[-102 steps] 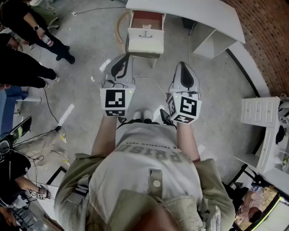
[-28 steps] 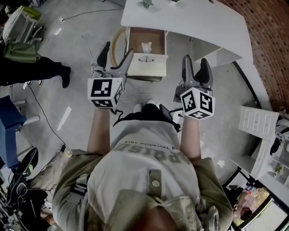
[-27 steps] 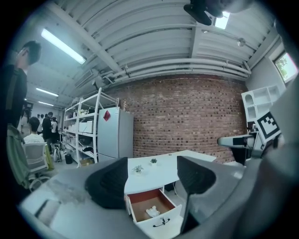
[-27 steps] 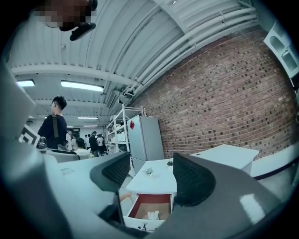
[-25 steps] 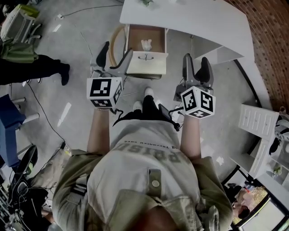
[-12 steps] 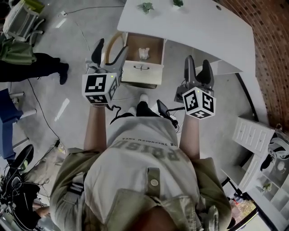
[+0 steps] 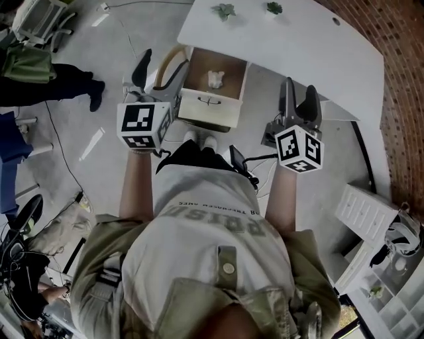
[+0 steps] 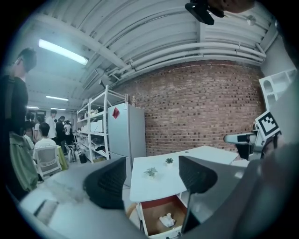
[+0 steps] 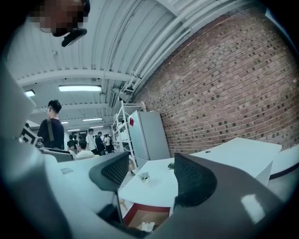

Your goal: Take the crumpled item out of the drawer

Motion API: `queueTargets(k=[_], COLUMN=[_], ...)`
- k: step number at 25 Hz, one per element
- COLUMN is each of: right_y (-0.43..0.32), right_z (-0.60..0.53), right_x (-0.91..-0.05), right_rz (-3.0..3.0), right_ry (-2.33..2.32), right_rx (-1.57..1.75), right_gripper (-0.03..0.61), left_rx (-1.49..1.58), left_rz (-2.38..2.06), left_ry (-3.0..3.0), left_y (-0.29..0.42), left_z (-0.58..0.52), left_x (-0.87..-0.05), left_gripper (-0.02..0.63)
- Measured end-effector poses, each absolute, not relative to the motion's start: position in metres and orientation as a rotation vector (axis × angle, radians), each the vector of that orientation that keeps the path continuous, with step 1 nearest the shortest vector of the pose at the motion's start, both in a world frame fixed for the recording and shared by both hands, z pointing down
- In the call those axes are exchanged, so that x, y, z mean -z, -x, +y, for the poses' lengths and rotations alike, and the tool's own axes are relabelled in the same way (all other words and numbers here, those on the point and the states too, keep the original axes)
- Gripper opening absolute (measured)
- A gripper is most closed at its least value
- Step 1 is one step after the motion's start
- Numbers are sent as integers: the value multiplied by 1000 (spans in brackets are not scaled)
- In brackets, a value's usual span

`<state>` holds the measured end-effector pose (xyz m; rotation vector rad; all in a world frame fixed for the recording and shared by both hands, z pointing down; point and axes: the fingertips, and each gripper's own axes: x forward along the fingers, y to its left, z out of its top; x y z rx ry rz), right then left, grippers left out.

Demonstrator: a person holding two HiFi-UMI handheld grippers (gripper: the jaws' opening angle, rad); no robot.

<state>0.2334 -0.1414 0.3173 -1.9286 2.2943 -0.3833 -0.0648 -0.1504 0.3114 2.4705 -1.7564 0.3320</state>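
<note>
An open drawer [image 7: 232, 71] with a brown inside hangs under the white desk [image 7: 291, 40]. A white crumpled item [image 7: 215, 78] lies in it, also seen as the crumpled item [image 8: 167, 219] in the left gripper view and the crumpled item [image 9: 146, 227] in the right gripper view. My left gripper [image 7: 156, 70] is open, just left of the drawer and above the floor. My right gripper [image 7: 299, 101] is open, right of the drawer near the desk edge. Neither holds anything. In their own views the left gripper [image 8: 152, 179] and right gripper [image 9: 152, 177] point at the desk from a distance.
Two small plants [image 7: 224, 10] [image 7: 273, 8] stand on the desk. A curved wooden piece [image 7: 164, 61] sits left of the drawer. A person's legs [image 7: 59, 73] are at far left, white shelving [image 7: 368, 205] at right. A tall fridge [image 8: 127, 135] and brick wall stand beyond.
I have walked closer to the desk: the drawer and the crumpled item now lie just ahead, between the grippers. Both grippers stayed open and moved up alongside the drawer.
</note>
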Motion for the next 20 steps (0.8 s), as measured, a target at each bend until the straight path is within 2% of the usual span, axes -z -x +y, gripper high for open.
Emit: queueTargets(k=[12, 20], right_y=[-197, -142], right_z=[-171, -226], right_x=[-396, -459], right_rz=[2397, 2652], right_ry=[1996, 1955], right_rx=[573, 663], right_gripper=[299, 299], left_rx=[-439, -488], left_rz=[-1636, -1566], left_ry=[-2374, -2348], left_y=[93, 115], left_z=[-178, -211], left_x=[-388, -426], left_gripper=[367, 367])
